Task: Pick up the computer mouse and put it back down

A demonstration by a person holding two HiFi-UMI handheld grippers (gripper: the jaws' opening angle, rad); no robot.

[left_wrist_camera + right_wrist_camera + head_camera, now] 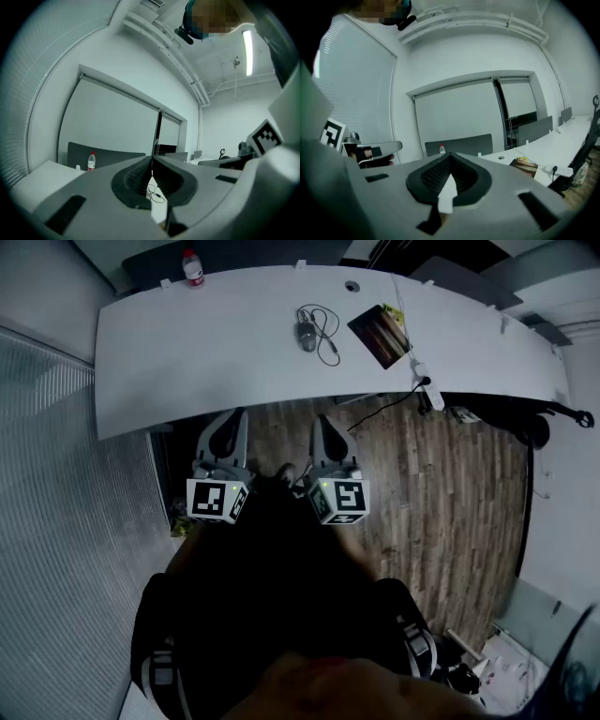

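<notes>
I'm holding left gripper and right gripper mid-frame, both jaws pressed together, gripping nothing. Computer mouse sitting upper centre on desk, well apart. Judging approach unstarted; I'm needing reach, jaws parted.

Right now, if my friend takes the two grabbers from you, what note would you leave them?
Left gripper: shut, empty, short of the desk.
Right gripper: shut, empty, alongside the left one.
Computer mouse: lying on the desk, its cable looped beside it, neither gripper near it.
Done: nothing yet.
Left: reach in, open, pick the mouse up, set it back down.
</notes>
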